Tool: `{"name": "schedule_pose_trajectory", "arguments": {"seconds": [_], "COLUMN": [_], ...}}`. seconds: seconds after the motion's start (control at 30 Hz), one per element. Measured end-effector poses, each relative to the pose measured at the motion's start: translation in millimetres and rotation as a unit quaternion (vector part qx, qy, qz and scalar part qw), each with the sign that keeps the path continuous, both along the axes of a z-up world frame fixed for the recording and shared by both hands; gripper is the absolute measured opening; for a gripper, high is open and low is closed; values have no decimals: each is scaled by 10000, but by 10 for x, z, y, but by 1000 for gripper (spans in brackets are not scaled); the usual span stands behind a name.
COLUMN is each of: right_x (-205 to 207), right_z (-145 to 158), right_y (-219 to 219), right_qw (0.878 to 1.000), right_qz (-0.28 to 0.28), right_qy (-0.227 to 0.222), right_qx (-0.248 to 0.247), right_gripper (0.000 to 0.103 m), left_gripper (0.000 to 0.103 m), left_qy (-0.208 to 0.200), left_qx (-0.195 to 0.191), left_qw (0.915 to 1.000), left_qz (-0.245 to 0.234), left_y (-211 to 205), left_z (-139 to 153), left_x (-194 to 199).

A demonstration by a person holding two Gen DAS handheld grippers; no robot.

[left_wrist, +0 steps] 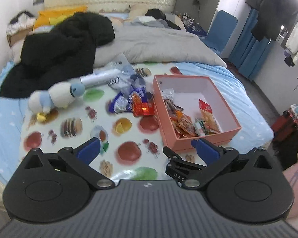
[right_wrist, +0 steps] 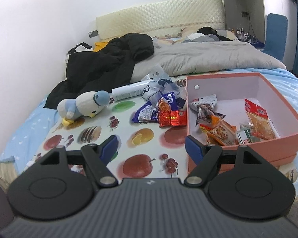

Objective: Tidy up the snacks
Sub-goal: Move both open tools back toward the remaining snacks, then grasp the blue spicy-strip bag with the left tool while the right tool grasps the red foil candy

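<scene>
Both my left tool (left_wrist: 147, 148) and right tool (right_wrist: 150, 148) hang spread apart and empty at lower frame. Beyond, the pink box (right_wrist: 248, 148) at right already holds several packets; a loose snack pile (right_wrist: 161, 109) at centre remains outside.

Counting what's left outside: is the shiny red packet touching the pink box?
Touching. In the right wrist view the red packet lies with its right end against the left wall of the pink box, no cloth showing between.
</scene>
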State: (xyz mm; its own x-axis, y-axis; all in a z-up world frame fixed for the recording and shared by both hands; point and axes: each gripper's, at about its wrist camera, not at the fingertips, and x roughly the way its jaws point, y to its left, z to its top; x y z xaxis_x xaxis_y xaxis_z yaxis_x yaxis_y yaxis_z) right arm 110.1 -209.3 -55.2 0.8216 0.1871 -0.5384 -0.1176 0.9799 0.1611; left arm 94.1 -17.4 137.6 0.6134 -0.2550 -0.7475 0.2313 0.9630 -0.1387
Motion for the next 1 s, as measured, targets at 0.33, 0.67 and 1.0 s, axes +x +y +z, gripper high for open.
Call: {"name": "schedule_pose_trajectory", "arguments": {"seconds": [0.33, 0.67, 1.0], "right_x": [298, 660, 1137], "right_z": [-187, -310, -491], "right_y": [155, 380, 569], "right_qw": [9996, 9994, 9981], "right_qz": [36, 194, 415], "right_qy": [234, 258, 291], "right_qx": [-130, -159, -364], "right_gripper": [76, 76, 76], "left_gripper": [103, 103, 103], "left_qy": [-75, 66, 28], "left_qx": [-7, -148, -222], "left_qw": [10000, 9995, 9987], "left_qz": [-48, 261, 467], "left_y": [40, 280, 516], "left_z": [-95, -250, -615], "left_x": [247, 758, 1506]}}
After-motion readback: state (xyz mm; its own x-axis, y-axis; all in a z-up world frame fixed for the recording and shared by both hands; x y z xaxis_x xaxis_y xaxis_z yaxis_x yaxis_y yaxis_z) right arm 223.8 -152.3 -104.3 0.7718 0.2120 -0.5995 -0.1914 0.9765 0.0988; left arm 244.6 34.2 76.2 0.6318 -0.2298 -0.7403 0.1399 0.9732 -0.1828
